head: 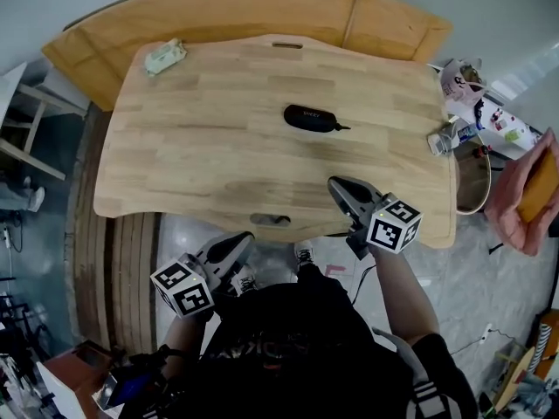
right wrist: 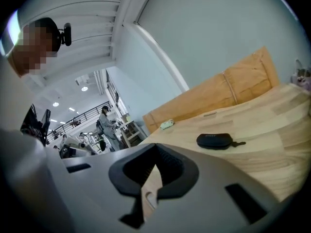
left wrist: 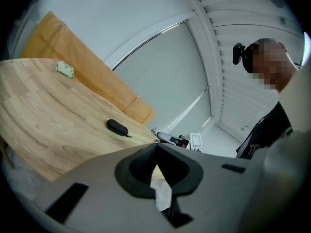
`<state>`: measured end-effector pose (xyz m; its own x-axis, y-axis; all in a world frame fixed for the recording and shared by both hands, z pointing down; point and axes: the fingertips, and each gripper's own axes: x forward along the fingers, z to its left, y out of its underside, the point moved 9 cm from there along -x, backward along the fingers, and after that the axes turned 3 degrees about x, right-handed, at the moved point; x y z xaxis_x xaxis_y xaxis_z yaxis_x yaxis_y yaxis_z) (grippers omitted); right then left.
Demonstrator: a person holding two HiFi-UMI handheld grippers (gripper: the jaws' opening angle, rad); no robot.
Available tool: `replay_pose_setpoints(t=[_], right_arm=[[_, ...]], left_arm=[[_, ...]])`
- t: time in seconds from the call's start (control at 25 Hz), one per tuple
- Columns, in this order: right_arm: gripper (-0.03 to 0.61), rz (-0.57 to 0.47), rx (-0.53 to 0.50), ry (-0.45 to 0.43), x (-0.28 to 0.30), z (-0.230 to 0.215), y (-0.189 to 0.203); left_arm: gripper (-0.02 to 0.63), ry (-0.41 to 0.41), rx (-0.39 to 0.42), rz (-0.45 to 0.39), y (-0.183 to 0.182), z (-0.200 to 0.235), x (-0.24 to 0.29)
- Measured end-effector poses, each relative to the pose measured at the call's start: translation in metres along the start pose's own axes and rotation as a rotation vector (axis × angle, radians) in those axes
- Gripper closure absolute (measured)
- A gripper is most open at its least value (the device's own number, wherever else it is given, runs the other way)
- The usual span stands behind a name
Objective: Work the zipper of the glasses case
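- The case [head: 310,118], black and oval, lies flat on the table [head: 201,147], near the middle and a little toward the far side.
- A short pull sticks out of the case's right end, as the head view shows it.
- The left gripper [head: 244,238] has its jaws pressed together, with nothing between them.
- It hangs off the table, just short of the near edge and over the floor [head: 183,234], pointing toward the wood.
- The right gripper [head: 339,184] also has its jaws together and holds nothing.
- Its tips are over the table's near strip. It is nearer the case than the left gripper is, but apart from it.
- In the left gripper view the closed jaws fill the bottom of the picture. The case [left wrist: 118,127] lies beyond them to the left on the table [left wrist: 39,110]. The right gripper's marker cube [left wrist: 196,140] shows past the tips.
- In the right gripper view the case [right wrist: 214,140] lies ahead and to the right of the closed tips on the table [right wrist: 282,125], with its pull at its right end.
- A small pale packet [head: 164,57] lies at the table's far left corner, well apart from the case.
- A curved wooden bench [head: 262,11] runs behind the table's far edge.
- A slot [head: 269,220] is cut in the table by its near edge, between the two grippers.
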<state>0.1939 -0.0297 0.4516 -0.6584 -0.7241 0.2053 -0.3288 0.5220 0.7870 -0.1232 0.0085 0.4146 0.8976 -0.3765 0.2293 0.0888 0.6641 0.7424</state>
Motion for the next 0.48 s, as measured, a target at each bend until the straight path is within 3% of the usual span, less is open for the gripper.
replay_pose_setpoints(t=[0.2, 0.48], right_arm=[[0.565, 0.072, -0.043, 0.044, 0.014, -0.052, -0.025], [0.563, 0.238, -0.277, 0.075, 0.052, -0.115, -0.058]], left_arm=[[0.603, -0.059, -0.021, -0.039, -0.002, -0.003, 0.020], [0.603, -0.154, -0.066, -0.088, 0.003, -0.009, 0.041]])
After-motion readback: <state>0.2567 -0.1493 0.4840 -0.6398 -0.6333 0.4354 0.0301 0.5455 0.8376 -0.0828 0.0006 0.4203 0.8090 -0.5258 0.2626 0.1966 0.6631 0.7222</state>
